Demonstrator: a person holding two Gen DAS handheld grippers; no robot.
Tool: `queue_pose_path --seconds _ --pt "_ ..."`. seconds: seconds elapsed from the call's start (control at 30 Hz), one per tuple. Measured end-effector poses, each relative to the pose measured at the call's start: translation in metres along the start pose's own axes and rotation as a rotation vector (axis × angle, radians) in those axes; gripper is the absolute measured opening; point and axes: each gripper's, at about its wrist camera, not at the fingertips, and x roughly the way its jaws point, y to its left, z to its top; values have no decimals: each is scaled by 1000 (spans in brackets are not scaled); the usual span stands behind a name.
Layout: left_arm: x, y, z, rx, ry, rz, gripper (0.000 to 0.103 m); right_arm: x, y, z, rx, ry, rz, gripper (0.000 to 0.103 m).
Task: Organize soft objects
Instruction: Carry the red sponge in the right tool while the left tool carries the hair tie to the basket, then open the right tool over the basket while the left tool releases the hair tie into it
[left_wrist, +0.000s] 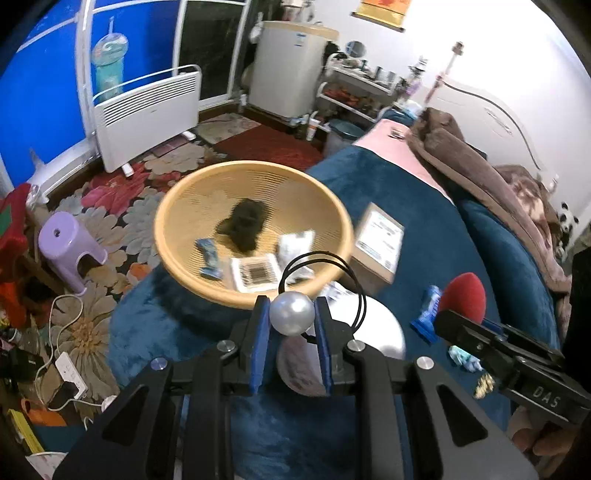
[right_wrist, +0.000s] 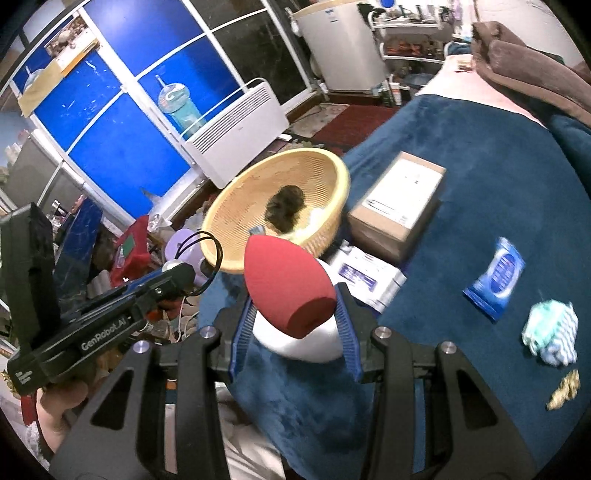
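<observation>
Left wrist view: left gripper (left_wrist: 291, 314) pinching a pearl-bead black elastic hair tie (left_wrist: 291, 313) just short of the round yellow woven plastic basket (left_wrist: 207, 192), right gripper (right_wrist: 295, 314) beside it clamping a red teardrop makeup sponge (right_wrist: 286, 286) near that basket's rim.

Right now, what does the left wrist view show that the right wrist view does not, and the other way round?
Only the left wrist view: the lilac plastic stool in full on the flowered carpet, and the white barcode packet in the basket.

Only the right wrist view: the gold metal hair clip sharply, and the white tissue pack with blue print.

Both: the round yellow plastic basket, the pearl-bead hair tie in the left gripper jaws, and the red teardrop makeup sponge in the right gripper jaws.
</observation>
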Motion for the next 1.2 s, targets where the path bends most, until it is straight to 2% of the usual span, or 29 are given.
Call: queue_pose_path --seconds 0.23,0.4,0.43,0.5,0.53,0.57,0.67,0.73,0.9,0.97,1.2 --pt "30 42 33 -56 17 27 23 46 22 35 -8 35 36 43" --pt "52 61 61 -80 5 16 23 70 32 56 -12 49 44 44" --pt "56 63 66 -86 1 11 26 73 33 60 -11 45 46 45" --pt "63 65 71 -96 7 8 59 80 34 67 -4 34 52 46" --pt "64 67 71 -109 4 10 87 84 34 69 3 36 50 47" --pt "65 69 71 -122 -6 18 101 87 31 70 13 43 42 51" --pt "68 73 67 -122 -1 66 102 89 22 68 56 44 31 80" --pt "70 76 60 -122 14 94 102 87 20 65 61 34 22 89" --pt "70 77 46 -127 35 128 102 84 16 57 66 50 1 94" --pt "67 74 39 -120 41 140 102 82 15 54 65 60 -5 100" --pt "53 63 23 -101 49 167 102 71 18 47 57 67 -13 103"
